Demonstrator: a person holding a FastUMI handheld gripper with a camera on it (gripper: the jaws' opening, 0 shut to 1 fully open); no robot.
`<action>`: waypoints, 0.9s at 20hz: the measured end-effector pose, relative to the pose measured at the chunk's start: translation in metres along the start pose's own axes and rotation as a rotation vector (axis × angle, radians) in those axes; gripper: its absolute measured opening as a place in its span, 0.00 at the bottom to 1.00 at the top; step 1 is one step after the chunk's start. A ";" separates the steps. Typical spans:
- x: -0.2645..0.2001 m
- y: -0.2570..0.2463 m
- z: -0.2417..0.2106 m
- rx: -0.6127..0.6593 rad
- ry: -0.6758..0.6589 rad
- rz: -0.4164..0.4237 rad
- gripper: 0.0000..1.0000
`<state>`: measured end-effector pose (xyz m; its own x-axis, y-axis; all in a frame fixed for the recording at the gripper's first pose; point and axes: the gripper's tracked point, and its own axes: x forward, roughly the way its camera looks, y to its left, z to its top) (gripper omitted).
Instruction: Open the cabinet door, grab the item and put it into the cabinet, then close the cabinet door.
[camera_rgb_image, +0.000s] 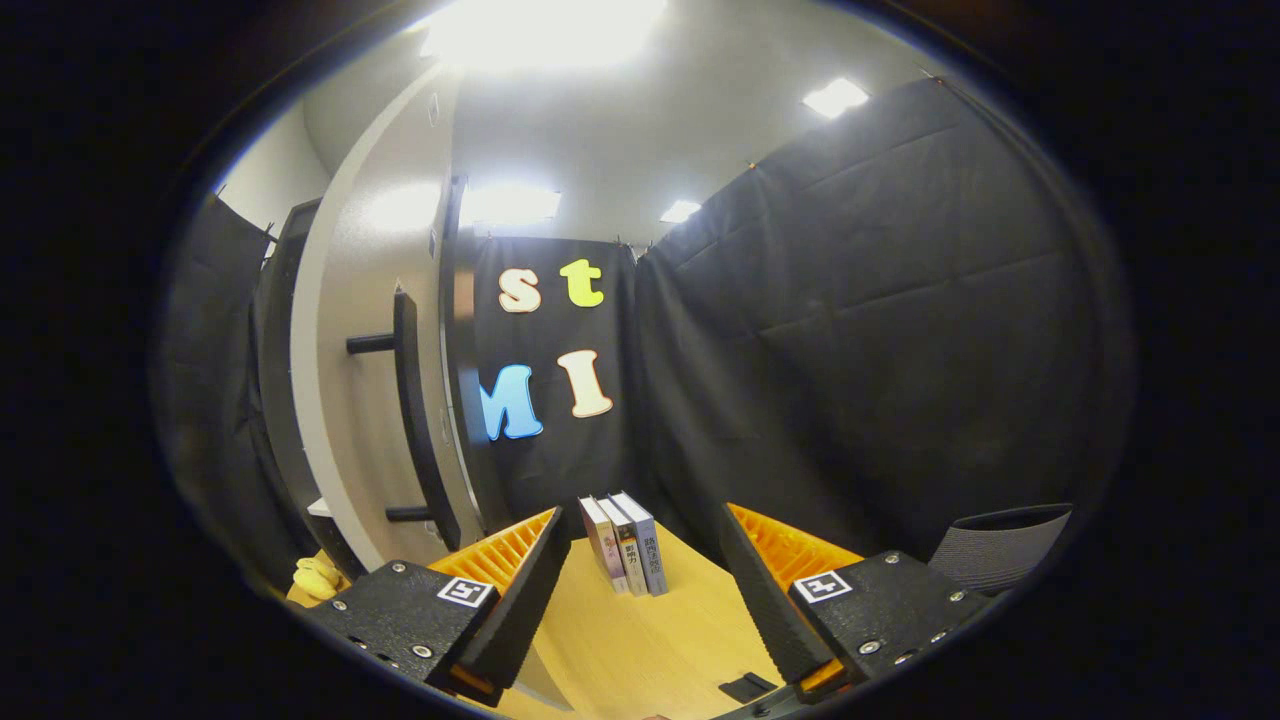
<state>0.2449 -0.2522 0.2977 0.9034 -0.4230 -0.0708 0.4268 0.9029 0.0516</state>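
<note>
Holding nothing: claw (640, 600) is released, two fingers spread wide, a clear gap between them with bare table (640, 650) showing through.

Each finger block carries one square tag, so two tags in all.

Three books (626, 545) stand upright just ahead of the fingers, centred on the gap, spines facing the claw, pressed together in one row. No finger touches them.

One small dark flat piece (746, 686) lies on the table near the inner side of the right finger; can't tell what it is.

One yellow item (318, 577) sits beside the left finger, low at the foot of the cabinet; too small to identify.

Cabinet door (375, 330) stands left of the books, swung open, its face turned toward the claw. One long dark bar handle (410, 400) runs vertically on it, fixed by two standoffs, one upper and one lower. Dark cabinet body shows behind the door's left edge; interior can't be made out.

One chair back (1000, 555), grey mesh, sits beyond the right finger.

Four ceiling lights lit overhead.
</note>
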 end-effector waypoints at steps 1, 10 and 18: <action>0.005 0.004 0.005 0.005 -0.004 -0.003 0.93; 0.007 0.028 0.022 -0.035 -0.030 -0.039 0.91; -0.014 0.077 0.017 -0.033 -0.019 0.044 0.91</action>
<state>0.2657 -0.1778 0.3192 0.9220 -0.3839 -0.0505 0.3853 0.9226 0.0210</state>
